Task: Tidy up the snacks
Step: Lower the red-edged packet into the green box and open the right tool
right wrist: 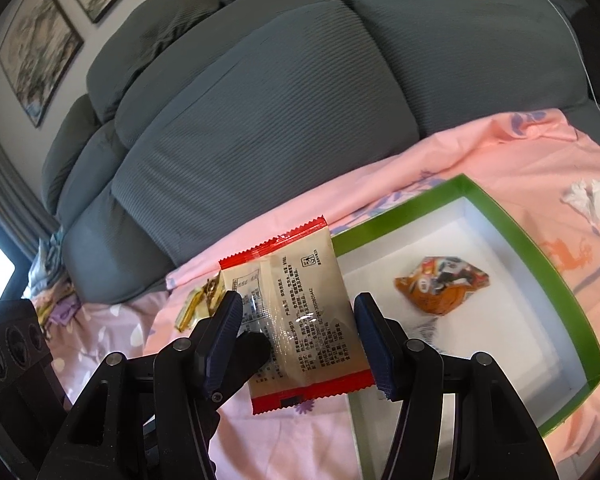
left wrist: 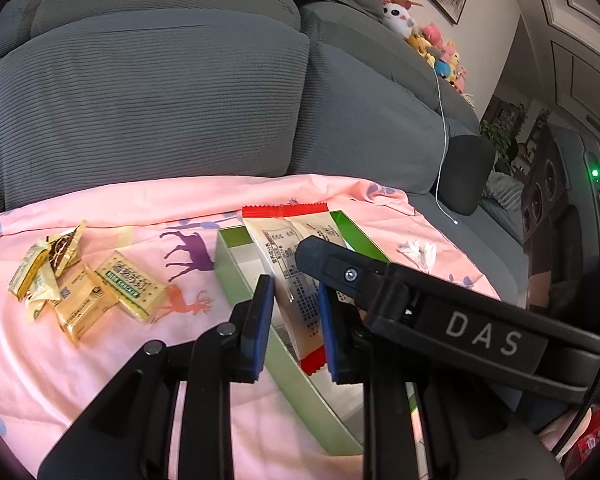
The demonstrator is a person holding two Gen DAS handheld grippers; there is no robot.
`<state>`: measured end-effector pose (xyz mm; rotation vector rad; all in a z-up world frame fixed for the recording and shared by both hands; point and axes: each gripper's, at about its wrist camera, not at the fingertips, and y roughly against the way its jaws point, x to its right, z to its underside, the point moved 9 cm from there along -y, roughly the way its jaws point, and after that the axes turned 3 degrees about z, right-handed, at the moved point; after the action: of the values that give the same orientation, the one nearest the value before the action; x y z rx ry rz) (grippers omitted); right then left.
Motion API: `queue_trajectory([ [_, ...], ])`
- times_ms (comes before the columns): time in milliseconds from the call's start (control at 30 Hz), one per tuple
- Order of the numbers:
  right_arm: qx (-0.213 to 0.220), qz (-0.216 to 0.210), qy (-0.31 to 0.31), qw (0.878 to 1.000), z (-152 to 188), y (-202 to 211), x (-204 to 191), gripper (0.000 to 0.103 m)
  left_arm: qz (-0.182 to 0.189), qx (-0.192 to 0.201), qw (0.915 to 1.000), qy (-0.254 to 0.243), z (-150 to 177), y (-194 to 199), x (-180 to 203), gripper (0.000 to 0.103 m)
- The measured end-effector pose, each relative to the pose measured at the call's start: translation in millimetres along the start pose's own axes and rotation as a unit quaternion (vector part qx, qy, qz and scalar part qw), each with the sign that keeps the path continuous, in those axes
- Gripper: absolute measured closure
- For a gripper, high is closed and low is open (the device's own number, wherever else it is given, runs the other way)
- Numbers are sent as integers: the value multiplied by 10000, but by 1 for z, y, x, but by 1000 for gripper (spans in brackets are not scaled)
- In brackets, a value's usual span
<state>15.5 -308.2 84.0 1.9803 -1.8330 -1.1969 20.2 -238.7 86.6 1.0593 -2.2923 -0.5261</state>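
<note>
1. Left wrist view: the left gripper (left wrist: 294,296) rises from the bottom centre with its blue pads (left wrist: 260,320) drawn close together. Through the slim gap shows a beige snack packet (left wrist: 284,248) with red crimped ends. I cannot tell whether the pads pinch it.
2. The right gripper (left wrist: 316,252) enters from the right and lies across the packet. Its black arm bears white letters "DAS".
3. The packet's back carries a table and dense Chinese print, too small to read. It hangs over the left wall of a green box (left wrist: 240,280).
4. At left centre a pile of small cracker packs (left wrist: 80,284) lies on the pink deer-print cloth (left wrist: 100,360). One has a green band with Chinese characters. A crumpled tissue (left wrist: 418,250) lies right of the box.
5. Right wrist view: the right gripper (right wrist: 298,308) clasps the packet (right wrist: 296,280) across its width, a pad on each long edge, at centre frame.
6. The left gripper (right wrist: 254,348) shows as a black tip over the packet's lower left corner.
7. The box (right wrist: 520,236), white inside, fills the right half and holds an orange wrapped snack (right wrist: 442,284); its printing is unreadable.
</note>
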Motion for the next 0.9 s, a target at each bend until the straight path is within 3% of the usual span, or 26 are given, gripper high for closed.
queue_trajectory([
  [567, -106, 255, -666, 9974, -4, -9, 51, 43, 167, -399, 9988, -217, 6, -45, 25, 82],
  [900, -422, 474, -930, 9936, 2, -28, 76, 43, 200, -751, 9969, -146, 17, -71, 24, 82],
])
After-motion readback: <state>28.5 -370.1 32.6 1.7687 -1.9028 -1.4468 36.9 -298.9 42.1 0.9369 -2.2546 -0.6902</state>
